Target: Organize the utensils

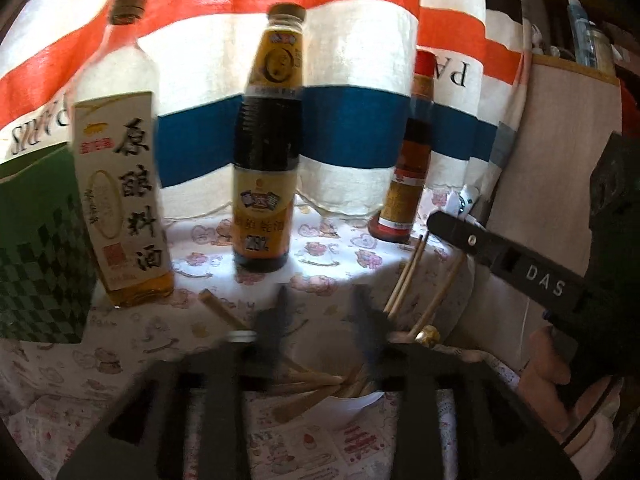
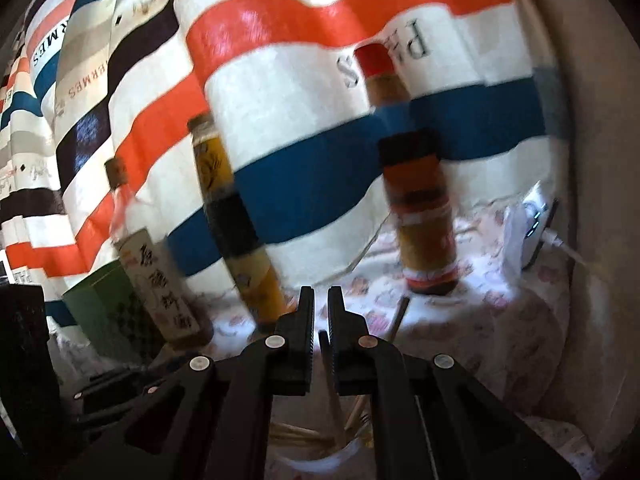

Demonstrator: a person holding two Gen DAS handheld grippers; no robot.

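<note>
Striped cloth (image 1: 340,60) hangs as a backdrop behind a table covered in a printed sheet (image 1: 328,248), and three bottles stand on it ahead of both your claws: a cooking-wine bottle (image 1: 120,184), a dark sauce bottle (image 1: 268,152) and a red-capped bottle (image 1: 408,160).

Your left gripper (image 1: 320,316) is spread apart, holding nothing, with the white cup (image 1: 352,402) of chopsticks (image 1: 316,380) directly beneath and between its fingers. More chopsticks (image 1: 408,276) poke up just to its right.

Your right gripper (image 2: 320,320) has its jaws nearly together. A thin stick (image 2: 330,380) runs up into the narrow gap, but the view is too blurred for me to tell whether it is truly pinched. The cup (image 2: 320,460) sits right below that claw too.

Risks, as I judge them:
- Both claws crowd the same cup; if you push down or sideways, you could tip it and scatter the sticks.
- If the right claw's hold on the stick is loose, lifting fast could let it slip or swing out.
- The red-capped bottle (image 2: 424,208) and the sauce bottle (image 2: 236,220) stand just ahead of your right claw; a forward sweep could knock them.
- The motion blur suggests speed; slow down.
</note>
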